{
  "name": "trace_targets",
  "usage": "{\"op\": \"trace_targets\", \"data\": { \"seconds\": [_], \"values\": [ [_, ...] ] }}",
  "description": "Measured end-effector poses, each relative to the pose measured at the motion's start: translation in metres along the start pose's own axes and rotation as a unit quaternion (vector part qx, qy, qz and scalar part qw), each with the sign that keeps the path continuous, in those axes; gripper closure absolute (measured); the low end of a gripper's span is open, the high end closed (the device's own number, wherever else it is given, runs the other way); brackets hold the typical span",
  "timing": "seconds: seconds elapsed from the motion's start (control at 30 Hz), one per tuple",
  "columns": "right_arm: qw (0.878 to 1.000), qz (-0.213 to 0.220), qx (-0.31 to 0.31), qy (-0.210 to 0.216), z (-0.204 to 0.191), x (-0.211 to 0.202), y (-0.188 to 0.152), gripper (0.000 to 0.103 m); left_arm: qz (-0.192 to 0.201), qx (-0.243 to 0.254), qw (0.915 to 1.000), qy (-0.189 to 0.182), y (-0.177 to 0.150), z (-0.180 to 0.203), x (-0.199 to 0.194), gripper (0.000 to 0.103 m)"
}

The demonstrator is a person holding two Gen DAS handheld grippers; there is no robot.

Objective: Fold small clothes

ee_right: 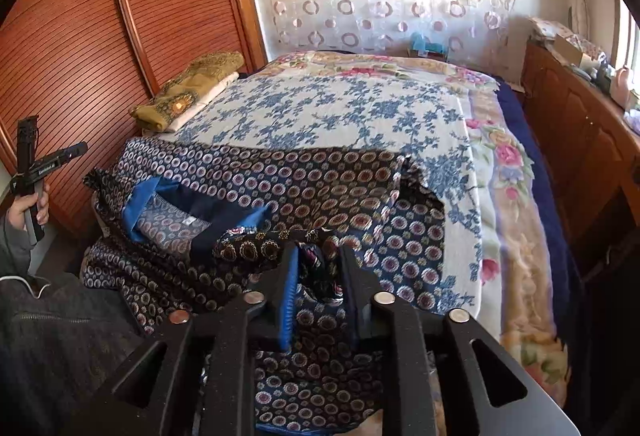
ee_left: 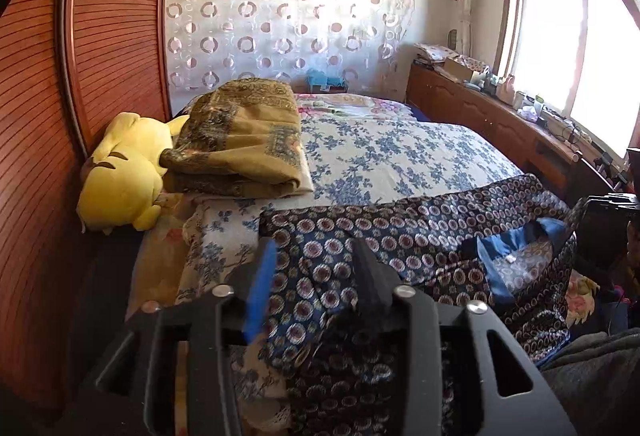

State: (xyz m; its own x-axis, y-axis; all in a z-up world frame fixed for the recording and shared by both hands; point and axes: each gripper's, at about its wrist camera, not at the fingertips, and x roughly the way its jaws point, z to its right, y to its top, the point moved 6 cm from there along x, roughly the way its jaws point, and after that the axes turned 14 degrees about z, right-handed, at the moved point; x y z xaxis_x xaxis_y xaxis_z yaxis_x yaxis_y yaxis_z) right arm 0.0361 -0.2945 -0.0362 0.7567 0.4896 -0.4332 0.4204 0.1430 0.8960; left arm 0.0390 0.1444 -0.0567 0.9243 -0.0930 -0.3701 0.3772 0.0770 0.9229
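Observation:
A dark blue garment (ee_left: 400, 236) with a circle print and a blue collar lies across the near end of the bed; it also shows in the right wrist view (ee_right: 280, 171). My left gripper (ee_left: 316, 256) is open, its jaws wide apart, low over the garment's left part. My right gripper (ee_right: 318, 260) has its jaws partly closed with a bunched fold of the same garment (ee_right: 316, 268) between them near the collar. The person's left hand and the left gripper's handle (ee_right: 32, 171) show at the left edge of the right wrist view.
A folded olive patterned cloth (ee_left: 240, 139) and a yellow plush toy (ee_left: 124, 171) lie at the bed's left side by the wooden wardrobe (ee_left: 80, 75). A blue floral sheet (ee_right: 340, 107) covers the bed. A cluttered wooden cabinet (ee_left: 500, 115) runs along the right under the window.

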Motion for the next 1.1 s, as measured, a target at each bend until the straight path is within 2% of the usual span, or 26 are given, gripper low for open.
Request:
{"op": "trace_targets", "data": {
  "seconds": [0.03, 0.07, 0.1, 0.17, 0.27, 0.33, 0.4, 0.63, 0.9, 1.1],
  "values": [
    [1.0, 0.002, 0.001, -0.003, 0.002, 0.0, 0.0, 0.08, -0.005, -0.003, 1.0, -0.004, -0.001, 0.001, 0.006, 0.052],
    [1.0, 0.004, 0.001, -0.005, 0.003, -0.001, 0.001, 0.08, -0.008, -0.004, 0.9999, -0.008, -0.001, 0.001, 0.011, 0.039],
    [1.0, 0.006, 0.0, -0.007, 0.003, -0.002, 0.001, 0.077, -0.01, -0.003, 0.9999, -0.009, -0.001, 0.002, 0.015, 0.03],
    [1.0, 0.009, -0.002, -0.014, 0.004, -0.004, 0.002, 0.069, -0.019, 0.006, 0.9998, -0.009, -0.003, 0.004, 0.028, 0.026],
    [1.0, 0.013, -0.002, -0.023, 0.005, -0.007, 0.003, 0.062, -0.031, 0.011, 0.9994, -0.006, -0.007, 0.002, 0.046, 0.026],
    [0.999, 0.017, -0.005, -0.034, 0.008, -0.008, 0.004, 0.054, -0.042, 0.009, 0.9991, 0.002, -0.01, -0.001, 0.059, 0.026],
    [0.999, 0.021, -0.002, -0.041, 0.012, -0.003, 0.006, 0.053, -0.052, 0.003, 0.9986, 0.008, -0.013, -0.006, 0.07, 0.026],
    [0.997, 0.028, 0.009, -0.071, 0.03, 0.043, 0.012, 0.041, -0.065, -0.008, 0.9975, 0.027, -0.013, -0.013, 0.087, 0.026],
    [0.996, -0.008, 0.049, -0.078, 0.06, 0.117, 0.007, 0.039, -0.072, -0.003, 0.997, 0.027, -0.022, -0.013, 0.086, 0.026],
    [0.994, -0.039, 0.048, -0.093, 0.071, 0.155, 0.005, 0.039, -0.075, -0.012, 0.9965, 0.035, -0.026, -0.019, 0.087, 0.026]
  ]
}}
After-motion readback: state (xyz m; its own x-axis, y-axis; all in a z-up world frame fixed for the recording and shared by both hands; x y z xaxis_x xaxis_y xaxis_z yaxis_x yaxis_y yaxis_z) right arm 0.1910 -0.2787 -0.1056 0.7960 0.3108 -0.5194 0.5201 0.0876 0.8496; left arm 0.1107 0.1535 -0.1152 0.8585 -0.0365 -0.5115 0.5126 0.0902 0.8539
